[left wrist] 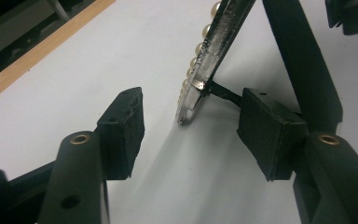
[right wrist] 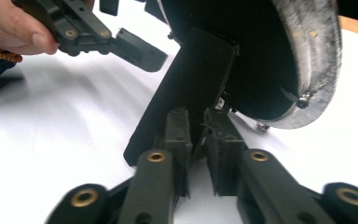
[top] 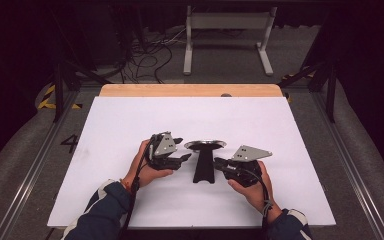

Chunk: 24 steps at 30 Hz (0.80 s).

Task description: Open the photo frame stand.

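Note:
A round silver-rimmed frame (top: pixel 205 144) stands near the middle of the white tabletop (top: pixel 130 120), propped on a black easel stand (top: pixel 204 169). My right gripper (top: pixel 219 164) comes in from the right. In the right gripper view it (right wrist: pixel 196 135) is shut on the thin edge of the black stand (right wrist: pixel 186 88), under the frame's silver rim (right wrist: pixel 317 60). My left gripper (top: pixel 182 150) sits just left of the frame. In the left gripper view it (left wrist: pixel 191 126) is open; the frame's beaded rim (left wrist: pixel 214 51) rises beyond the gap, touching neither pad.
A wooden strip (top: pixel 190 90) edges the table's far side, with a white metal stand (top: pixel 227 37) and loose cables (top: pixel 145 57) on the floor behind. Dark rails run along both sides of the table. The left gripper's finger (right wrist: pixel 137 50) shows beyond the stand in the right gripper view.

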Each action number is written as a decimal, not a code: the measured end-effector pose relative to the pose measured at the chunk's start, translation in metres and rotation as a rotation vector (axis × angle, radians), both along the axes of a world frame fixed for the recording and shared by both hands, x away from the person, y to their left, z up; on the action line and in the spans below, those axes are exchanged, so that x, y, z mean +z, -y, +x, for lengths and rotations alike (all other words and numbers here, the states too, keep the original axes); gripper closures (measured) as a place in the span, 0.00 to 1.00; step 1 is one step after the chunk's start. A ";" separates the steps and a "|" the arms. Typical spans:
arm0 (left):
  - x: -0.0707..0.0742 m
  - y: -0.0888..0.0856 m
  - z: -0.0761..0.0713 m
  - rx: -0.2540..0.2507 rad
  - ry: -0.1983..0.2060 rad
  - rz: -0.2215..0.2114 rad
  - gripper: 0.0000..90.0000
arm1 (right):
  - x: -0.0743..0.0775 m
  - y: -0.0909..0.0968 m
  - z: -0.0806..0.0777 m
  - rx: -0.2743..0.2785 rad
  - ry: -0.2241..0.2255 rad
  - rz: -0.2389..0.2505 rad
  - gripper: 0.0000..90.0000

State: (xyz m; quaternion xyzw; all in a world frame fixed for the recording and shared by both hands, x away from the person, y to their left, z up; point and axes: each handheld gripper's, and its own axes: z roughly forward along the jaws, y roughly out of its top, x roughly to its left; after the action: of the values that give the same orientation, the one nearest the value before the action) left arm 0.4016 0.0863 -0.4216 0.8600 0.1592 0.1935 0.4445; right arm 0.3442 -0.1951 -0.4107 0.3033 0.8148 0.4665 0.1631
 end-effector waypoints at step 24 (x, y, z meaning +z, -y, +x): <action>0.000 -0.002 0.000 -0.047 -0.008 -0.007 0.59 | 0.009 -0.012 -0.012 0.051 0.047 0.010 1.00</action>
State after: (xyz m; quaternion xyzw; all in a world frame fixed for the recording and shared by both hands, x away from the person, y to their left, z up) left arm 0.4021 0.0879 -0.4220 0.8627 0.1413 0.1791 0.4514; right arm 0.3318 -0.1834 -0.4019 0.2724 0.8159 0.4814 0.1686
